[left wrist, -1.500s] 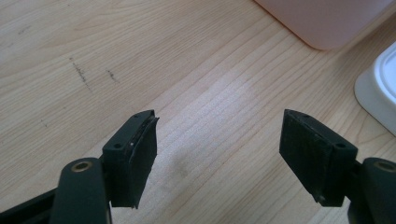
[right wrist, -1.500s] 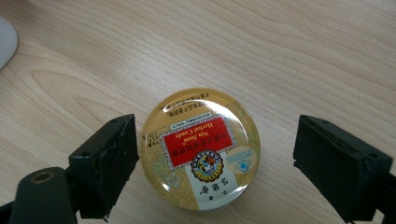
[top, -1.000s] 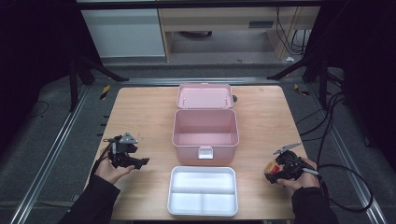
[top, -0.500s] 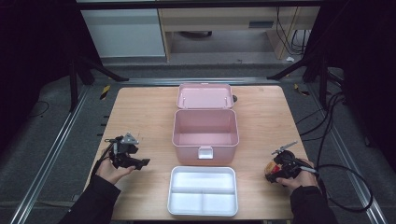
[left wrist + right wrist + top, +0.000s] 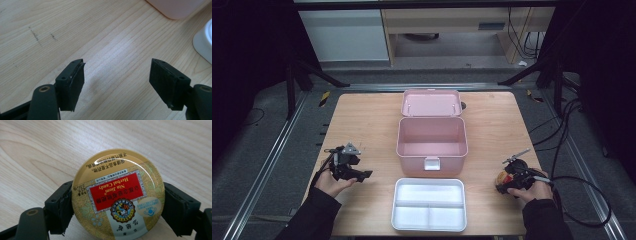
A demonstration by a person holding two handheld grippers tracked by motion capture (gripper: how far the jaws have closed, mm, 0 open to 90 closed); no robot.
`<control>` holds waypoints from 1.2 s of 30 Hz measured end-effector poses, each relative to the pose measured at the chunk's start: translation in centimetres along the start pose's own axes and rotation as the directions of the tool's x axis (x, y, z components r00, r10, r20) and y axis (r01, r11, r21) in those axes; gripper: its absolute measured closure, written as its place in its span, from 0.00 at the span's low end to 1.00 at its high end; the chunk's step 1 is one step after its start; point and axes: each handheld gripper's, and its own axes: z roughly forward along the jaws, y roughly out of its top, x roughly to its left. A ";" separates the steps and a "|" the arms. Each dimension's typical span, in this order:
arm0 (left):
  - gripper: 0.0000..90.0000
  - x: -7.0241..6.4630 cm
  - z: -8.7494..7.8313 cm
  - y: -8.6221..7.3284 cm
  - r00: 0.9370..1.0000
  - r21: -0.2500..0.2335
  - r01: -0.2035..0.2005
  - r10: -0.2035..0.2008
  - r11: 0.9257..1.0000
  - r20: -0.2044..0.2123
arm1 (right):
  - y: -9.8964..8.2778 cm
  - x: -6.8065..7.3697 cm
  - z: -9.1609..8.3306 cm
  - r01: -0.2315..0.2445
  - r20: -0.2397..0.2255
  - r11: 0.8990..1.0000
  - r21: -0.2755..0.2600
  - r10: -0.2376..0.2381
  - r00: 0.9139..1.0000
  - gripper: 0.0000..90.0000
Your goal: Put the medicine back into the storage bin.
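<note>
Between both tongs sit pink box [image 5: 432, 136] and white tray [image 5: 429, 204].

The high view is soft and slightly grainy. Light falls from above onto the bench [image 5: 362, 125], which reads bright and even, while the floor and the room around it sink into near black. Shadows on the wood are faint and short. In the left hand-held gripper view the wood grain is sharp at centre, and the pink box [image 5: 175, 7] and white tray [image 5: 205, 42] at the edge are blurred and washed out. In the right hand-held gripper view a curved glare streak crosses the candy tin [image 5: 117, 195] lid near its top; the print stays legible.
</note>
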 end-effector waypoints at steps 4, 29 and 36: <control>0.31 0.0 0.0 0.0 1.000 0.001 0.001 -0.001 1.000 -0.001 | 0.4 0.1 -1.1 -0.005 -0.001 0.999 -0.042 0.005 1.000 0.23; 0.30 0.2 0.4 -0.2 1.000 0.015 0.011 -0.011 1.000 -0.001 | 6.2 0.0 -7.4 0.029 0.018 0.955 -0.296 -0.024 1.000 0.23; 0.30 0.2 0.4 -0.2 1.000 0.014 0.013 -0.013 1.000 0.000 | 8.2 0.5 -8.7 0.044 0.016 0.940 -0.338 -0.041 0.999 0.23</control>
